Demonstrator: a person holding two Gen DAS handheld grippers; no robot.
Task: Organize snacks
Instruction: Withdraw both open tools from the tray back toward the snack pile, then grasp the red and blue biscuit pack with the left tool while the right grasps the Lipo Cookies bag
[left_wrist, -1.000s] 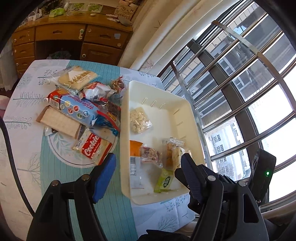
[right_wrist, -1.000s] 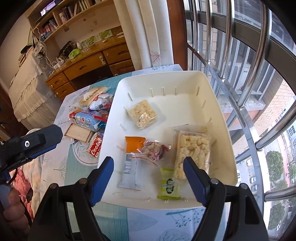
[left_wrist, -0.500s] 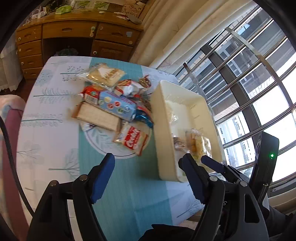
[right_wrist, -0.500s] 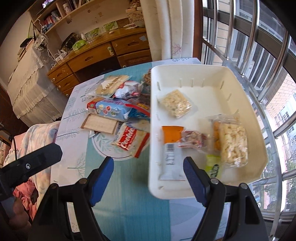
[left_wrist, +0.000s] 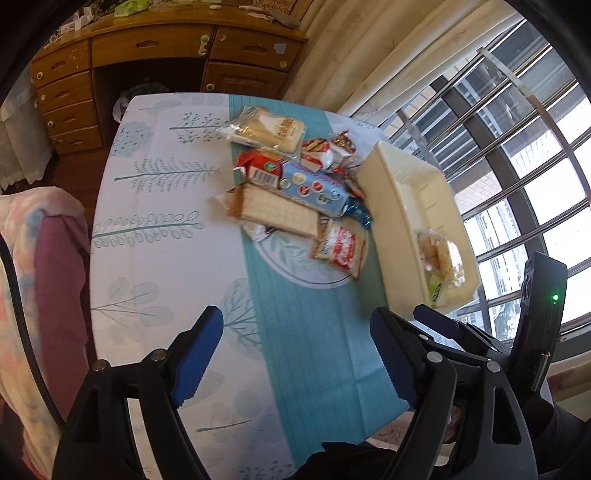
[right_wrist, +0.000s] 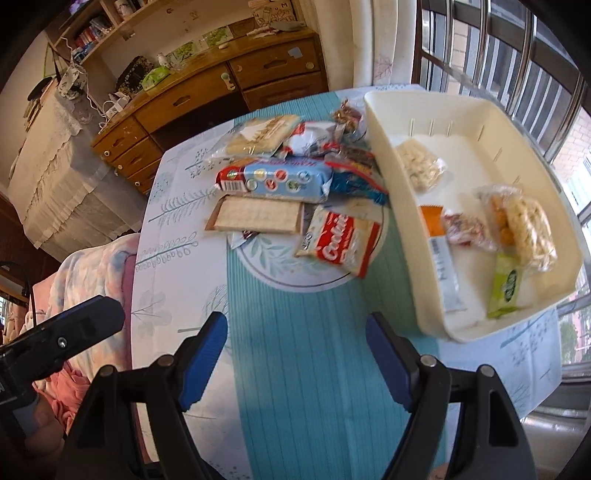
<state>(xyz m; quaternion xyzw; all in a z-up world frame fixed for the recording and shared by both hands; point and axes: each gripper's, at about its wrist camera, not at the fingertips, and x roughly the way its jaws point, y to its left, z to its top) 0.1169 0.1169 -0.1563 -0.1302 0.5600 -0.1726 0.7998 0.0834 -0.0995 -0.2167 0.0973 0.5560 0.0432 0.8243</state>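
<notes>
Our left gripper (left_wrist: 297, 345) and right gripper (right_wrist: 295, 349) both hang spread and empty above the teal-and-white tablecloth (right_wrist: 295, 369). Well ahead of them lies the loose heap of snack packets (right_wrist: 291, 184), just left of the cream plastic bin (right_wrist: 402, 206), which holds several wrapped snacks (right_wrist: 524, 229).
</notes>
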